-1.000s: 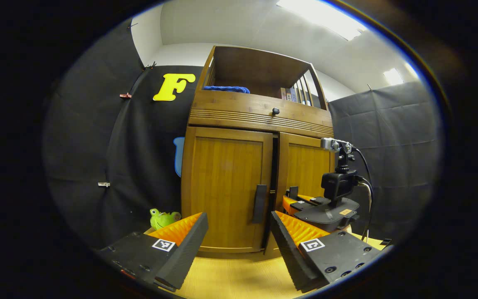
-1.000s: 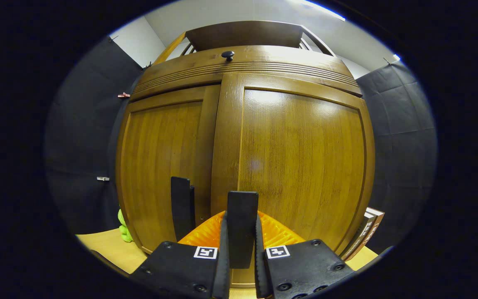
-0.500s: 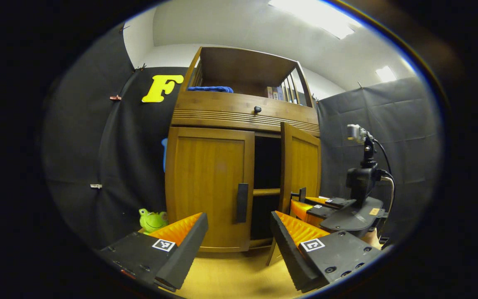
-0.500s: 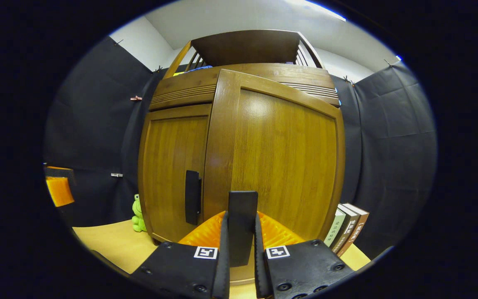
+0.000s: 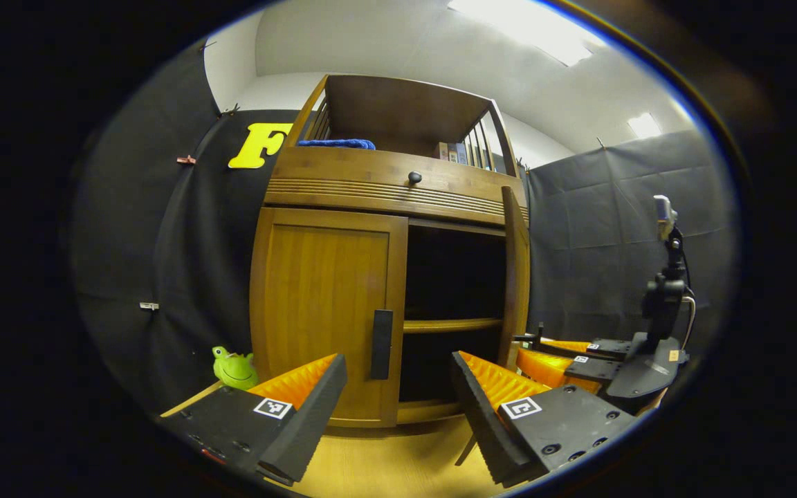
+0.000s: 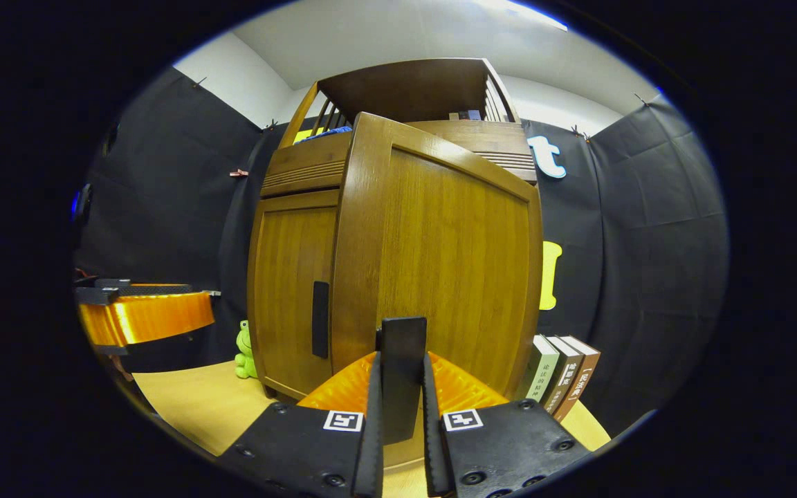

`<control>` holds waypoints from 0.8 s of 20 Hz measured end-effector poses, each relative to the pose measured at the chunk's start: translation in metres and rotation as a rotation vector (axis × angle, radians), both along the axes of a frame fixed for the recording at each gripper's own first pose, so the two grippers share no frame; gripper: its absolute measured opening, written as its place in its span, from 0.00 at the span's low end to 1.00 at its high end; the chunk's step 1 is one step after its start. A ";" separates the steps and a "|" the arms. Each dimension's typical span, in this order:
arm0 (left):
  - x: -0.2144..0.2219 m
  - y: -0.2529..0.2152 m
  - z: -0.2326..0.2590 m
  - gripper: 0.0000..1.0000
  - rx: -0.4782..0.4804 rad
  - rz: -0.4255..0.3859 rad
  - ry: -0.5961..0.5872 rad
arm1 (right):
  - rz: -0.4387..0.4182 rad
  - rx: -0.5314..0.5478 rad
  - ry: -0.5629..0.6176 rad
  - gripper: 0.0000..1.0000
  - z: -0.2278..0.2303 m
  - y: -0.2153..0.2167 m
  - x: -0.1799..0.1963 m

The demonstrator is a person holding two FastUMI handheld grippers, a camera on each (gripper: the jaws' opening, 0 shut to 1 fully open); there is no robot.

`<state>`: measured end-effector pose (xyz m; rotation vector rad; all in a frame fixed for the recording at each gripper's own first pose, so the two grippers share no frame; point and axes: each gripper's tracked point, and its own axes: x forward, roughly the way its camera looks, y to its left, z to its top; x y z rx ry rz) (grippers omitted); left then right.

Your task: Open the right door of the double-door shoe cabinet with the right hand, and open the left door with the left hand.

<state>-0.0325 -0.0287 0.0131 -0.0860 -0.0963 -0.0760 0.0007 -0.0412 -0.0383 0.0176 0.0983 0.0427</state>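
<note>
The wooden shoe cabinet (image 5: 343,173) stands on the table. Its right door (image 5: 515,277) is swung far out, showing dark shelves (image 5: 450,324) inside. In the right gripper view that door (image 6: 440,256) fills the middle, and my right gripper (image 6: 400,429) is shut on its black handle (image 6: 402,353). The left door (image 5: 326,304) is closed, with its black handle (image 5: 381,344) near the middle edge. My left gripper (image 5: 398,401) is open, a short way in front of that handle. The right gripper (image 5: 564,349) also appears at the open door's edge in the left gripper view.
A green frog toy (image 5: 234,369) sits by the cabinet's left foot. Books (image 6: 564,373) lean at the cabinet's right side. A blue cloth (image 5: 335,144) and books (image 5: 452,151) lie on the top shelf. The wooden table (image 5: 385,463) runs under both grippers.
The right door has swung from nearly closed to wide open, pulled by the right gripper. My left gripper's view has shifted so the left door's handle sits more central.
</note>
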 end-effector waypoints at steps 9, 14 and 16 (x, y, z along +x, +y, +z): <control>0.020 -0.023 0.003 0.94 -0.005 0.026 -0.007 | -0.052 -0.009 -0.012 0.22 0.010 -0.043 -0.039; 0.035 -0.045 -0.004 0.94 0.008 0.027 0.014 | -0.164 -0.044 -0.038 0.22 0.021 -0.088 -0.060; 0.039 -0.058 -0.005 0.94 0.016 0.009 0.022 | -0.205 -0.056 -0.029 0.21 0.019 -0.106 -0.067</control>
